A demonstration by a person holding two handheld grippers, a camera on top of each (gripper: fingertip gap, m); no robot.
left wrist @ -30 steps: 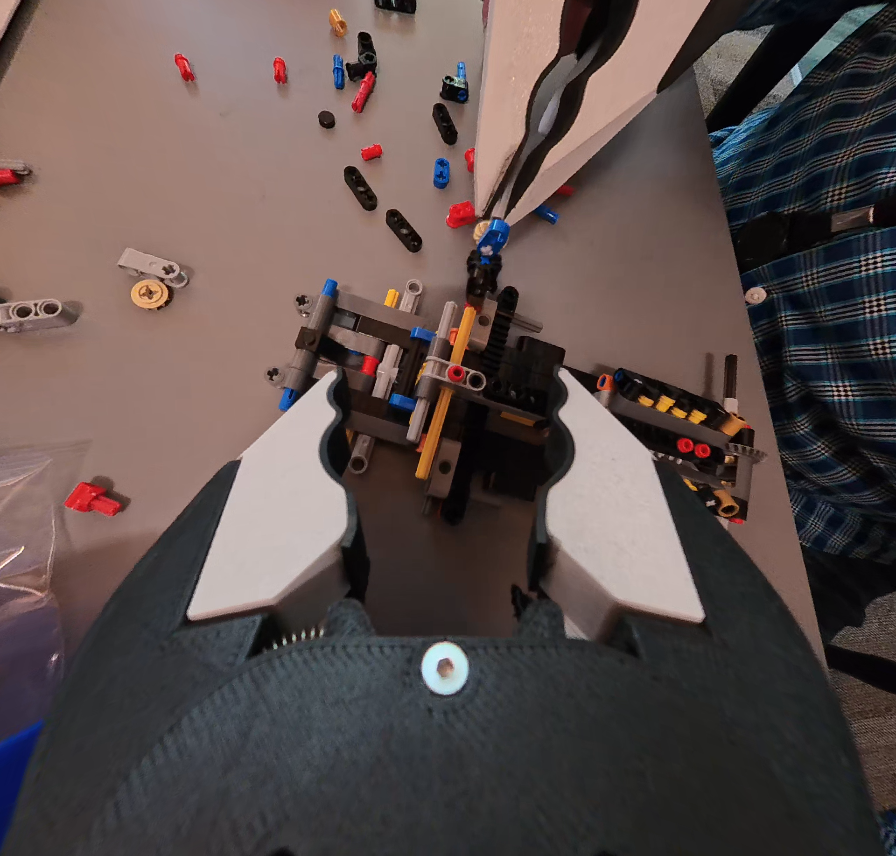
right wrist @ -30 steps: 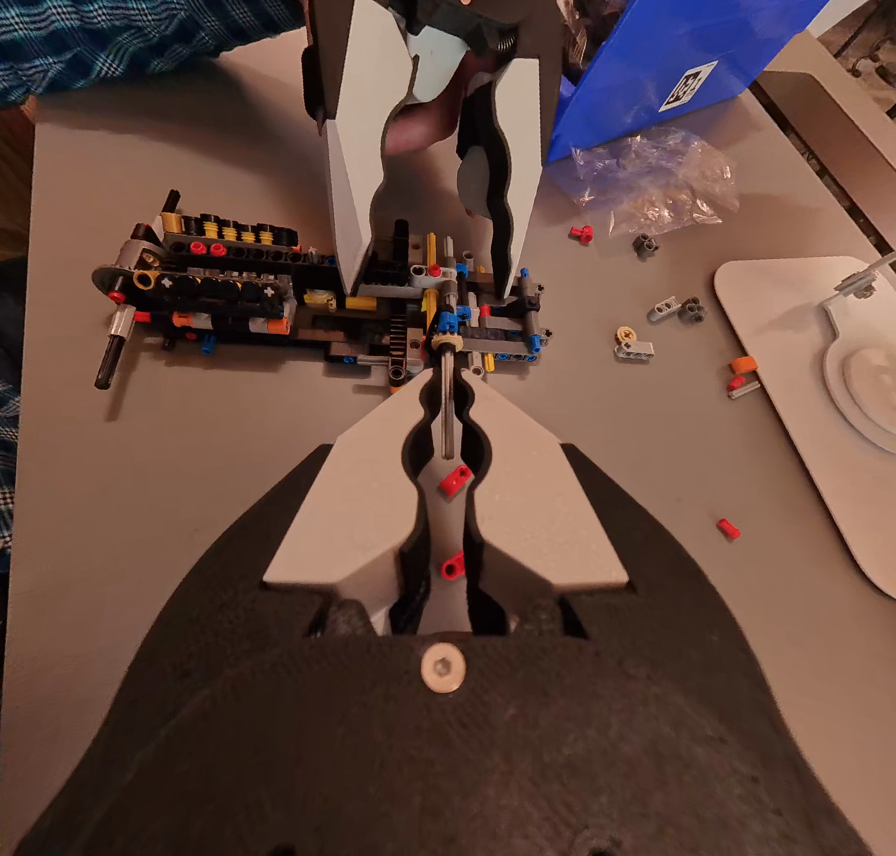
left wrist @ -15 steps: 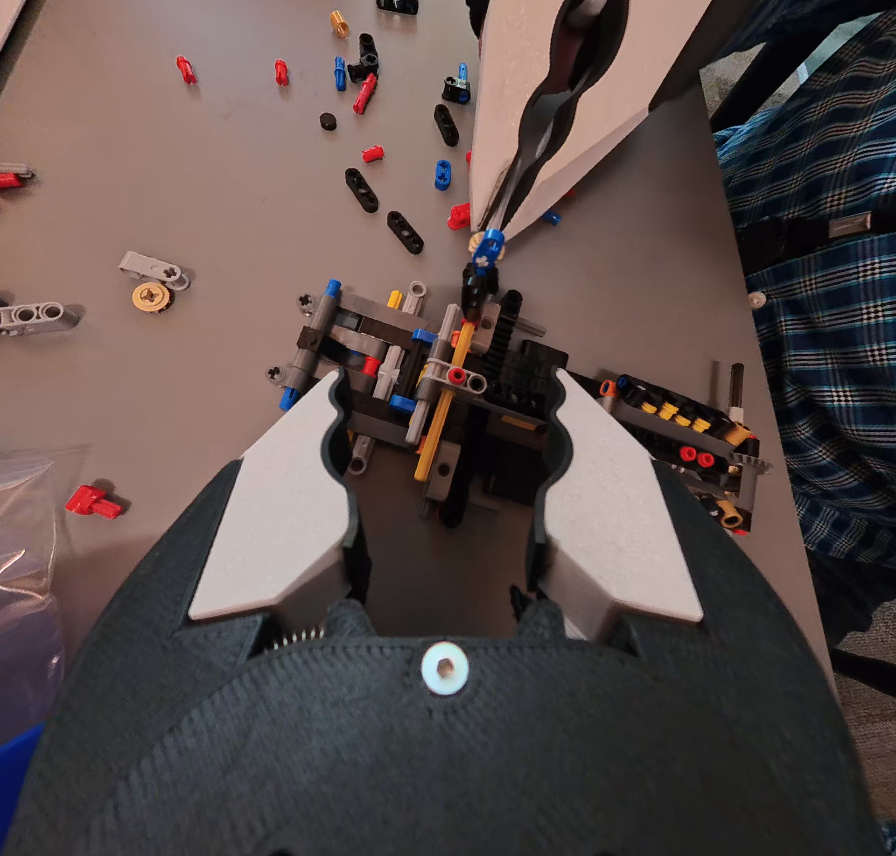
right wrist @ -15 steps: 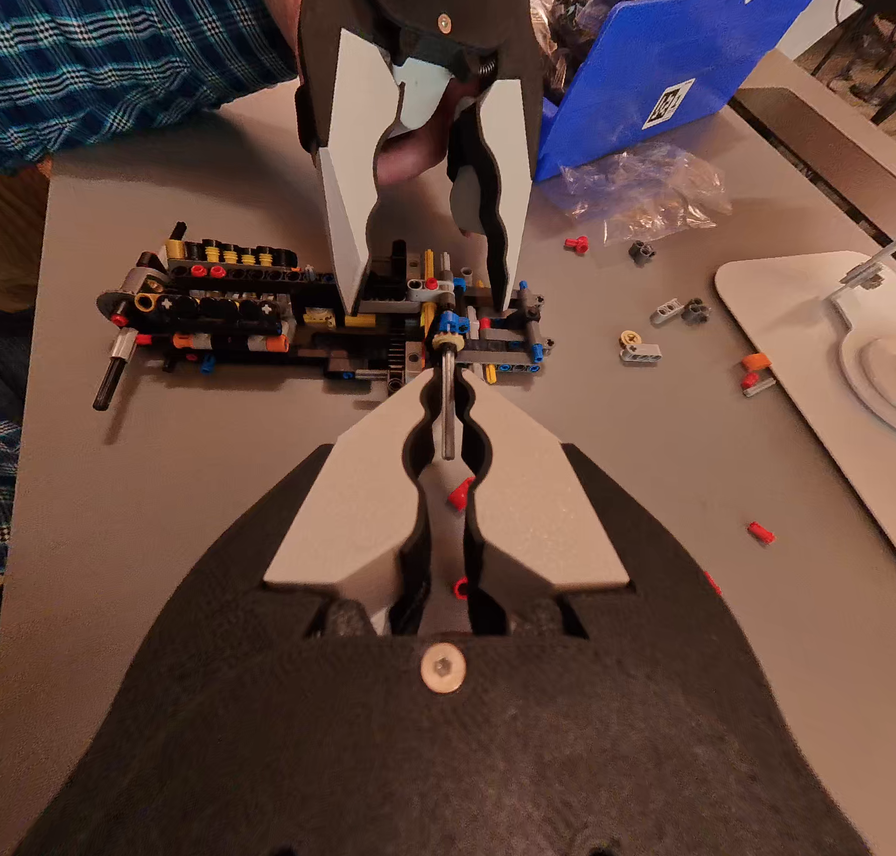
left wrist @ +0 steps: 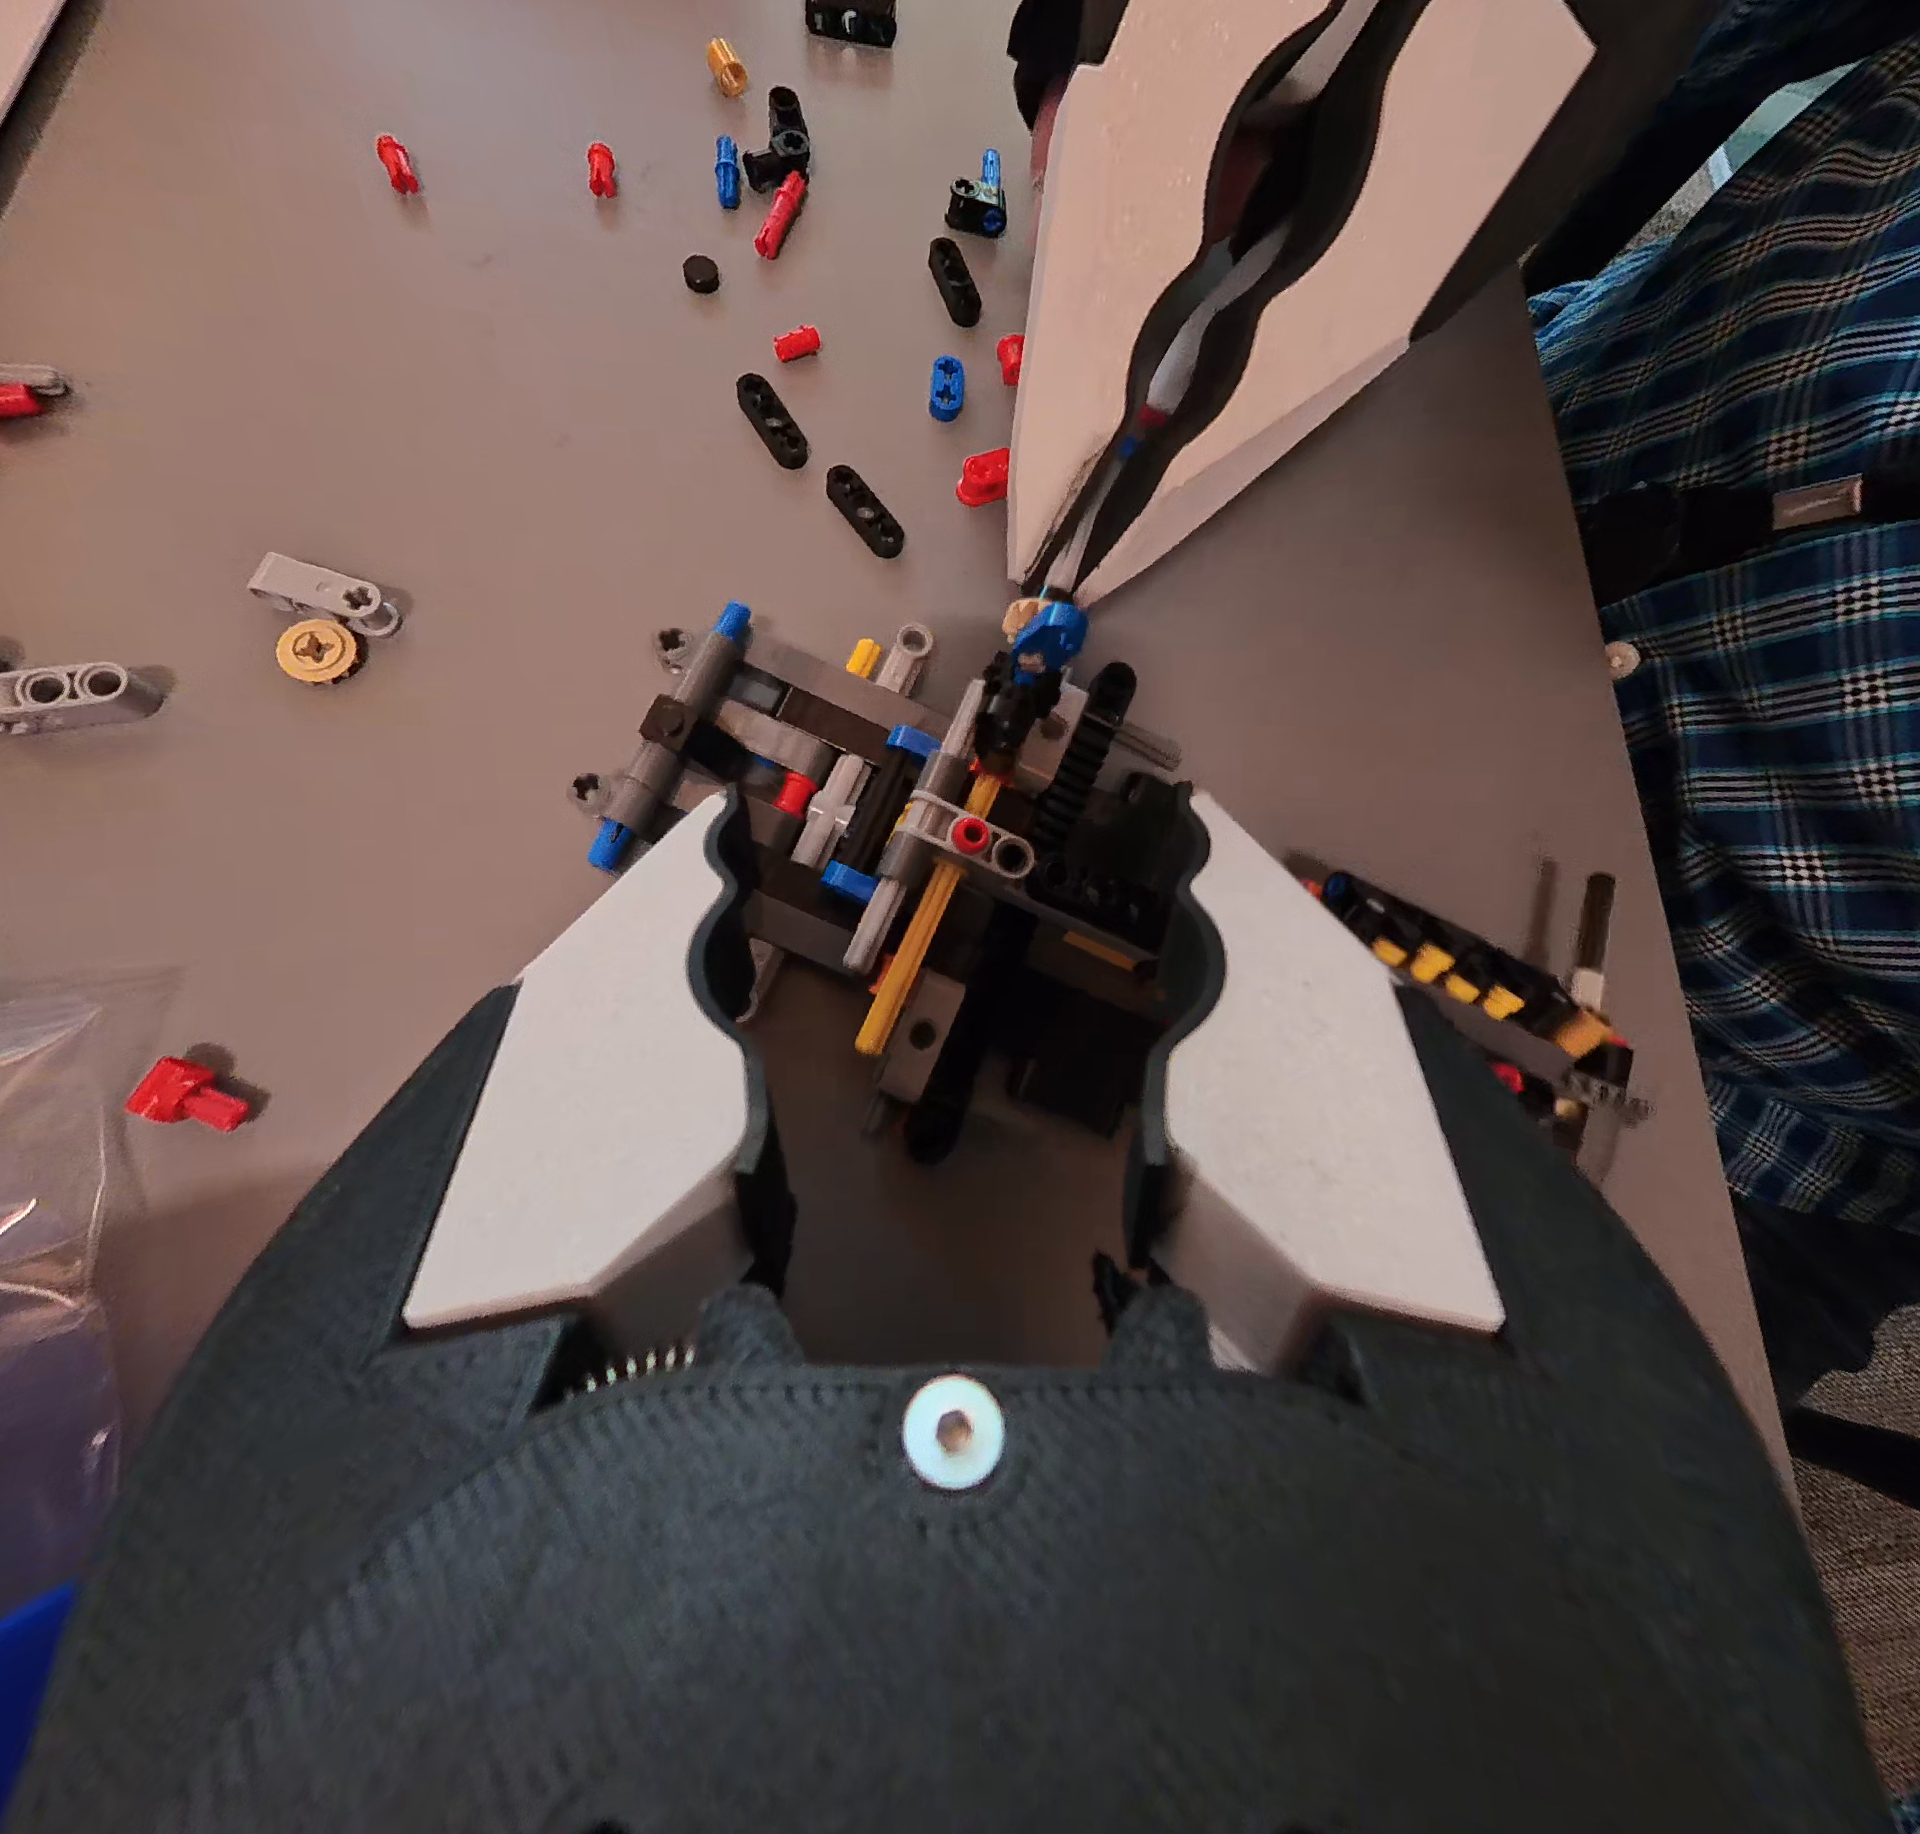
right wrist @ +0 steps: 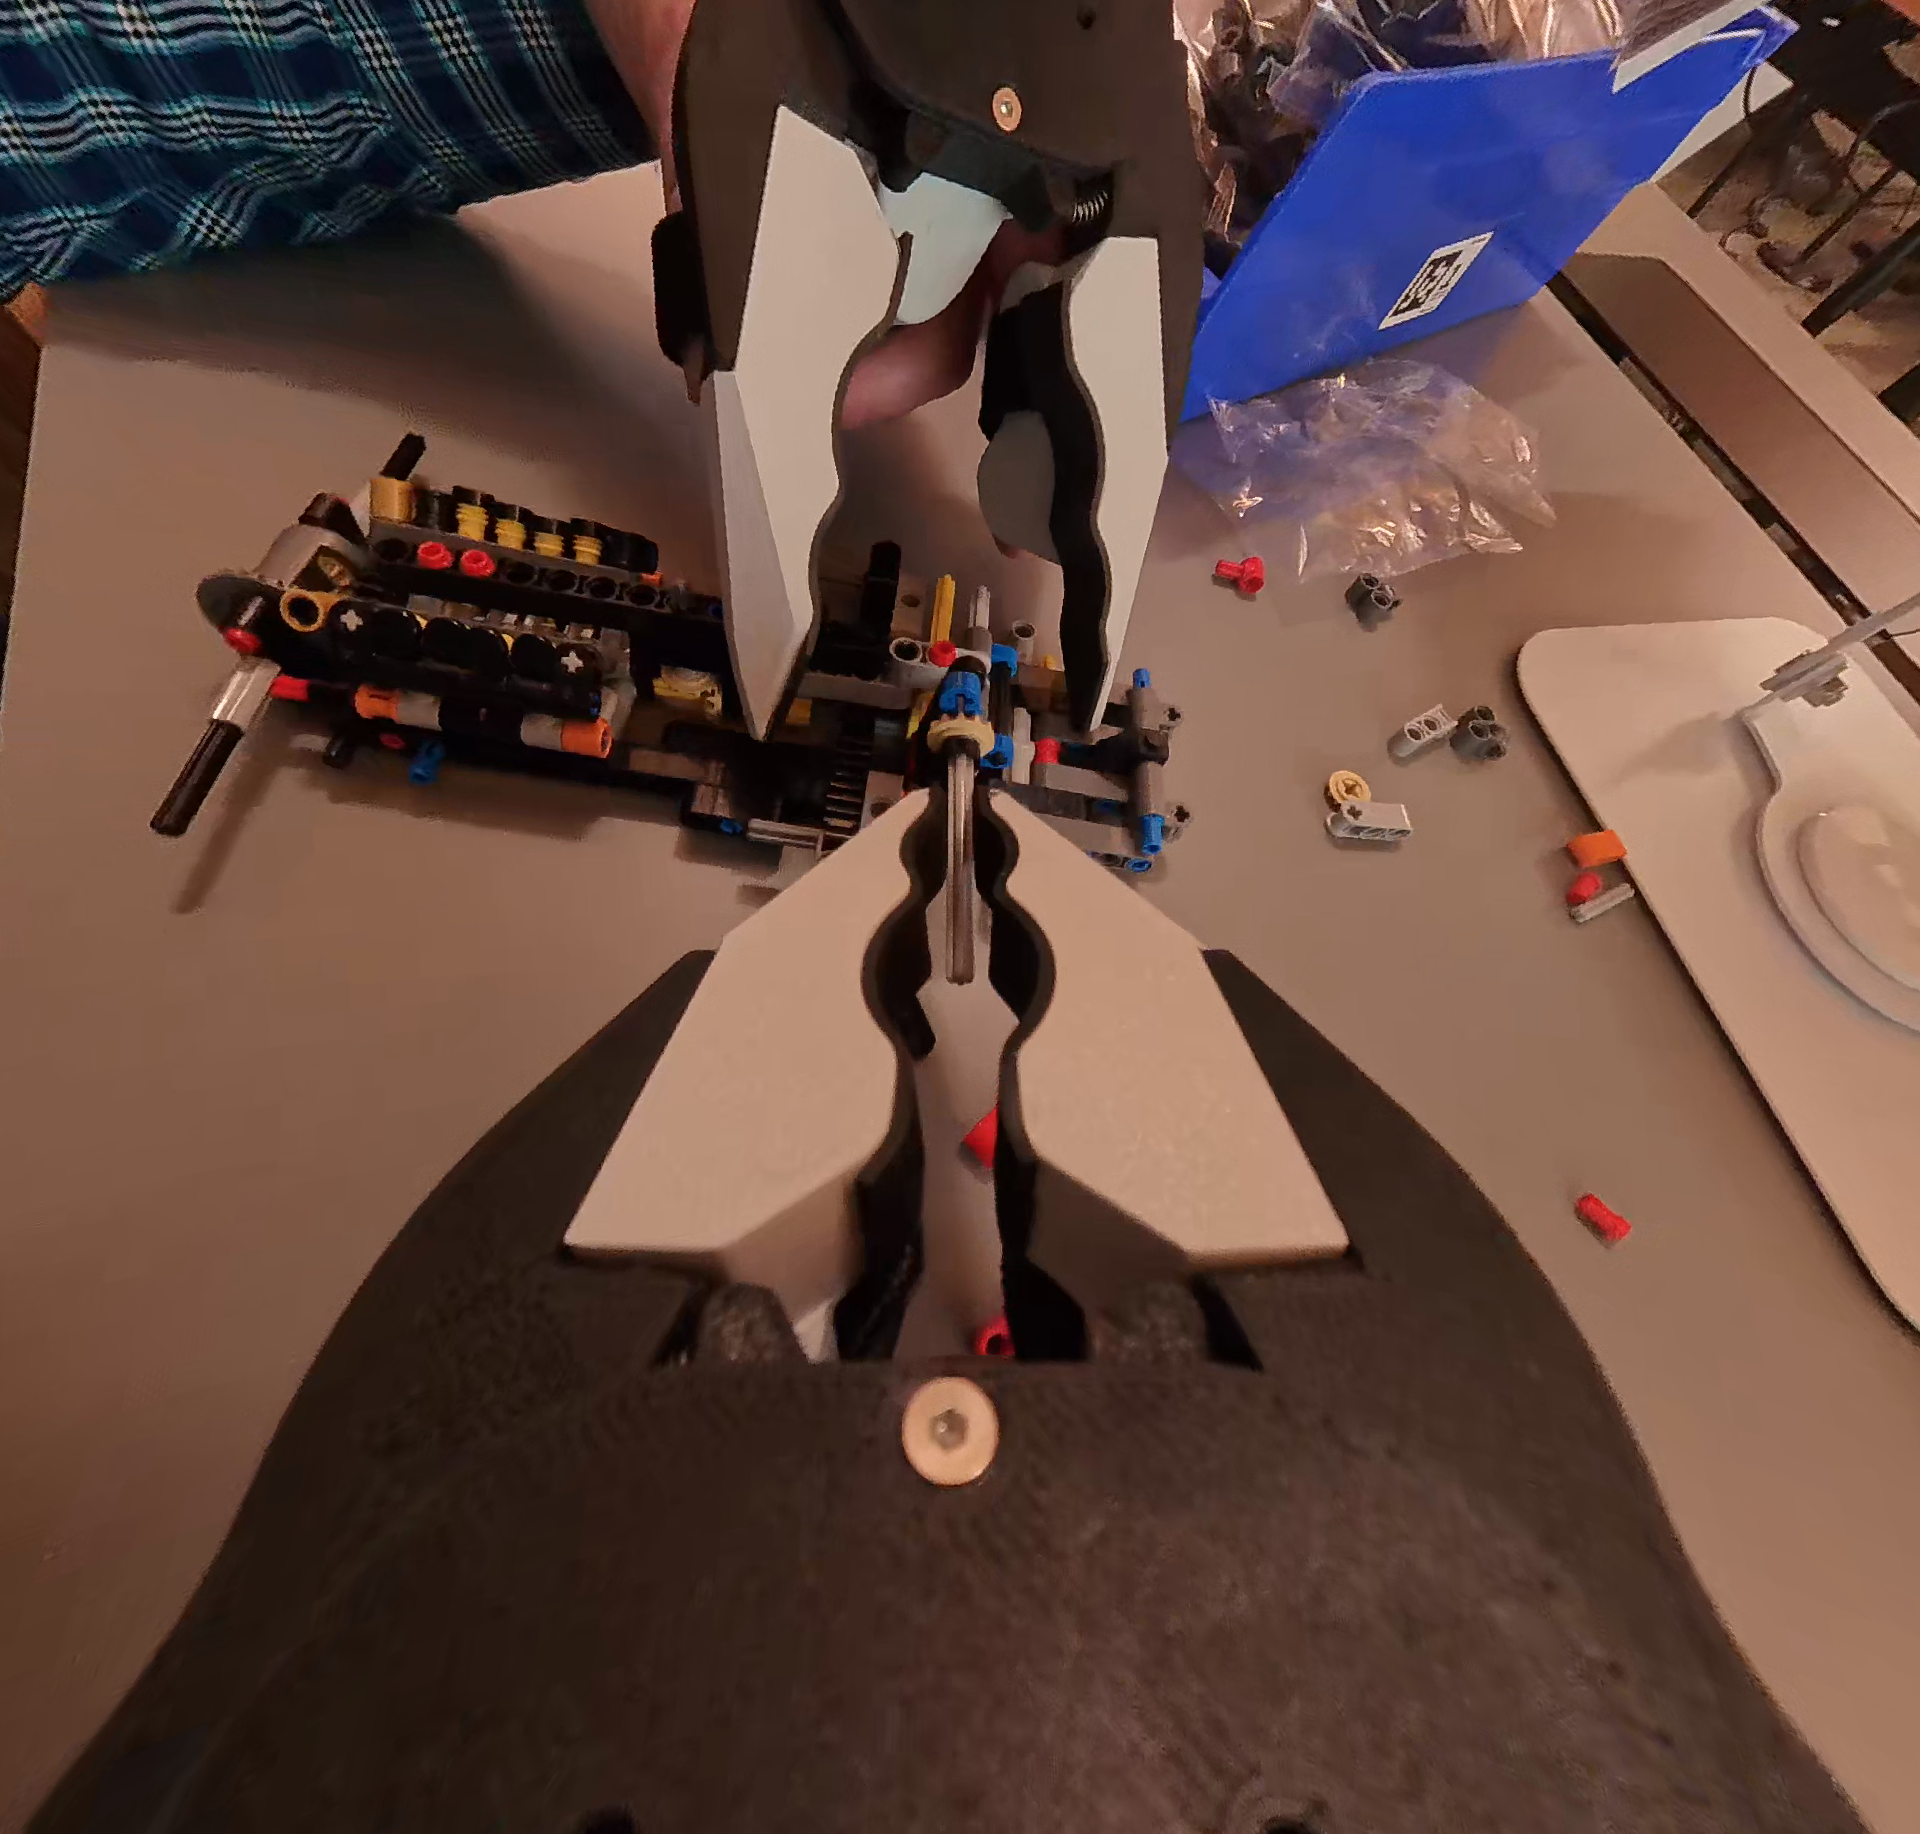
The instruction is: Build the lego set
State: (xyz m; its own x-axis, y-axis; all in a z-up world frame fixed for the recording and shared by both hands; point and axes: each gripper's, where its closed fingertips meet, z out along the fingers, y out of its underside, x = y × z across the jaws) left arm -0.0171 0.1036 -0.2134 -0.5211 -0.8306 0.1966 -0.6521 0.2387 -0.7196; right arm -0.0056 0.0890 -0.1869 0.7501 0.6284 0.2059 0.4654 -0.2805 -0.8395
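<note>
I see dim, warm light; soft shadows under parts on table (right wrist: 312, 1057). Fisheye warp at edges. Near gripper bodies blurred; ctr sharp.

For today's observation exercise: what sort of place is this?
Probably an indoor work desk: a grey table strewn with loose lego pieces, plastic part bags, a half-built model.

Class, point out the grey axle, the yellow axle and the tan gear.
grey axle (right wrist: 960, 891): right wrist view, mid-shaft.
yellow axle (left wrist: 925, 927): left wrist view, mid-length.
tan gear (left wrist: 318, 650): left wrist view, centre hub.
</note>
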